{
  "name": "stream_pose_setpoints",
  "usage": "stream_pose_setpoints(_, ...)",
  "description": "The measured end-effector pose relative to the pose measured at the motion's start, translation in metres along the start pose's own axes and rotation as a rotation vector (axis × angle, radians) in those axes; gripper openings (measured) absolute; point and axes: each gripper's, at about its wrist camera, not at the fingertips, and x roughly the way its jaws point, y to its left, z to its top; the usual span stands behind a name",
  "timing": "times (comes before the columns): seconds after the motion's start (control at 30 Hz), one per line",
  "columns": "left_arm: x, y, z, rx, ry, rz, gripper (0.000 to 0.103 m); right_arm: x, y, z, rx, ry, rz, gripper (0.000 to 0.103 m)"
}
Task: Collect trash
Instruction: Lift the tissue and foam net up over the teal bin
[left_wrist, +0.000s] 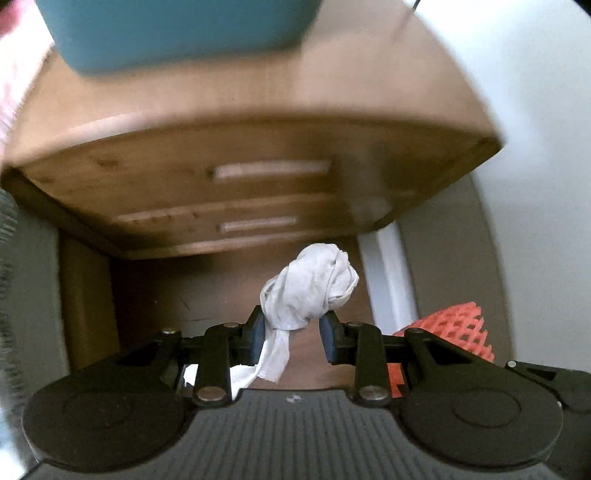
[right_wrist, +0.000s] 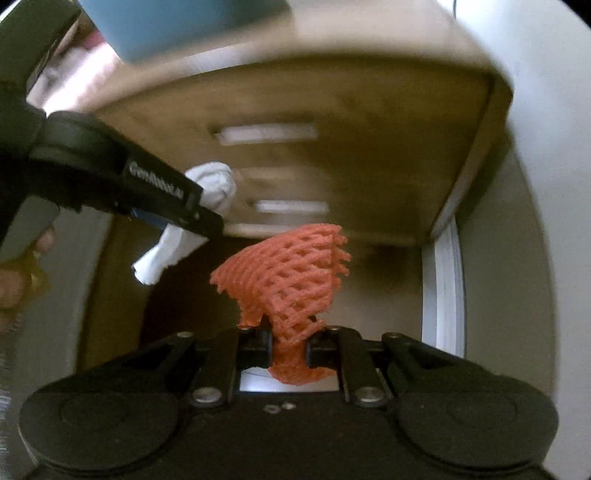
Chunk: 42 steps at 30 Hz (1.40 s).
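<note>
My left gripper (left_wrist: 291, 328) is shut on a crumpled white tissue (left_wrist: 310, 288), whose tail hangs down past the left pad. The same tissue (right_wrist: 218, 184) shows in the right wrist view, behind the black left gripper (right_wrist: 210, 225) that reaches in from the left. My right gripper (right_wrist: 290, 347) is shut on an orange foam fruit net (right_wrist: 291, 273), which flares out above the pads. A piece of that net (left_wrist: 458, 325) peeks in at the right of the left wrist view. Both grippers point steeply down, high above the floor.
Ahead stands a wooden bedside cabinet (left_wrist: 258, 184) with two drawer slots, and a teal box (left_wrist: 177, 33) rests on its top. A white wall (left_wrist: 535, 129) and white skirting (right_wrist: 443, 288) run on the right. A hand (right_wrist: 14, 280) holds the left gripper's handle.
</note>
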Motion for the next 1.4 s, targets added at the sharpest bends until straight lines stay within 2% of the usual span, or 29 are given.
stream_pose_setpoints(0.17, -0.096, -0.005, 0.014, -0.008, -0.060, -0.010, 0.030, -0.068, 0.023, 0.042, -0.023, -0.040, 0.022, 0.013)
stream_pose_setpoints(0.47, -0.213, 0.004, 0.035, -0.009, -0.174, -0.034, 0.030, -0.183, 0.068, 0.101, -0.096, -0.152, 0.016, 0.013)
stream_pose_setpoints(0.63, -0.267, 0.012, 0.047, 0.004, -0.230, -0.035, 0.030, -0.222, 0.084, 0.133, -0.132, -0.220, 0.013, 0.013)
stream_pose_setpoints(0.93, -0.355, 0.022, 0.072, 0.039, -0.335, -0.045, 0.030, -0.284, 0.117, 0.191, -0.119, -0.324, -0.019, 0.013)
stream_pose_setpoints(1.17, -0.400, 0.029, 0.092, 0.095, -0.410, -0.036, 0.030, -0.326, 0.139, 0.218, -0.118, -0.403, -0.044, 0.014)
stream_pose_setpoints(1.4, -0.399, 0.030, 0.131, 0.104, -0.436, 0.002, 0.030, -0.320, 0.146, 0.247, -0.172, -0.428, -0.047, 0.014)
